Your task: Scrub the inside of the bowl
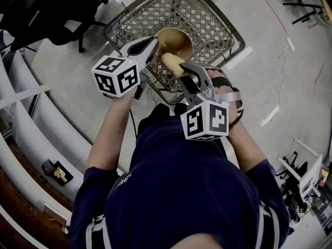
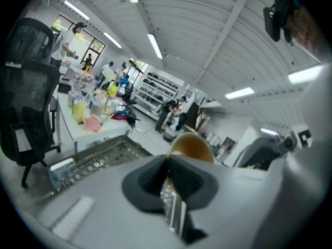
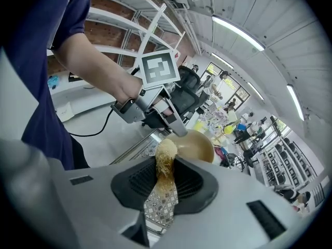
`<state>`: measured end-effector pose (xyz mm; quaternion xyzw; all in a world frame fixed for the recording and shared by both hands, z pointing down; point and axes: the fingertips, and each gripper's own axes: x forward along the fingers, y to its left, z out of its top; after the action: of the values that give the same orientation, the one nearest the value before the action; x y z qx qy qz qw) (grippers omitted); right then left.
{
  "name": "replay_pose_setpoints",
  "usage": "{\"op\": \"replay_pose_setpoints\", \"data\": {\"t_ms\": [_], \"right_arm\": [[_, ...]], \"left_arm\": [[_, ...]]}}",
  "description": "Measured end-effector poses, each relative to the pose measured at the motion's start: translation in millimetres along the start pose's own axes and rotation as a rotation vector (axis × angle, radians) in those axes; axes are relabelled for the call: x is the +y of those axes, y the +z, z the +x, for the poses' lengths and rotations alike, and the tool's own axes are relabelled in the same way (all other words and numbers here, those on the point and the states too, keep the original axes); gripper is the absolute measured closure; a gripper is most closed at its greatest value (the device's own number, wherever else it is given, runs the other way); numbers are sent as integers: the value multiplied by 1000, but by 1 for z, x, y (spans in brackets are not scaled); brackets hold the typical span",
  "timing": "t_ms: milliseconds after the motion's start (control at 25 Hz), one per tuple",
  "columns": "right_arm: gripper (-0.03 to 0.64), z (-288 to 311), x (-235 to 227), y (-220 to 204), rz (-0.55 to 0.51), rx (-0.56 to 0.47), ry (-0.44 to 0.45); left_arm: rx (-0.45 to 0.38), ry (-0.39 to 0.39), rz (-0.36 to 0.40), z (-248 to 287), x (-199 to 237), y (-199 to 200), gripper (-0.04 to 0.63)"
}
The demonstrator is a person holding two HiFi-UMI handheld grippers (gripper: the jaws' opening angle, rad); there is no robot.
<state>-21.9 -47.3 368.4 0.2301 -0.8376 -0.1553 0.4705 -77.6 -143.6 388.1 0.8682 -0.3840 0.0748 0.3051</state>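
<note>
- Brass-coloured bowl (image 1: 175, 41) hangs tilted above the wire basket (image 1: 218, 19), on the far side of my grippers. It looks rigid, light and slick, so I judge the rim the only sound place to hold it.
- My left gripper (image 1: 155, 44) is clenched on the bowl's left rim, pads almost meeting on the thin wall.
- My right gripper (image 1: 182, 69) is clamped on a soft, fibrous yellow scrubber (image 1: 172, 61). The scrubber's tip sits at the bowl's near rim, though I can't confirm contact.
</note>
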Motion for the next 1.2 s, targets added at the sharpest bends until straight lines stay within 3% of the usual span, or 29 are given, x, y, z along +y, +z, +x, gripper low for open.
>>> {"op": "replay_pose_setpoints", "data": {"t_ms": [560,1200], "right_arm": [[541,6,-5,13,-19,-25,-6],[541,-11,-17,-19,21,14,-45]], "left_arm": [[-10,-14,-7,3,-3,5,583],[11,28,11,0,4,-4,581]]}}
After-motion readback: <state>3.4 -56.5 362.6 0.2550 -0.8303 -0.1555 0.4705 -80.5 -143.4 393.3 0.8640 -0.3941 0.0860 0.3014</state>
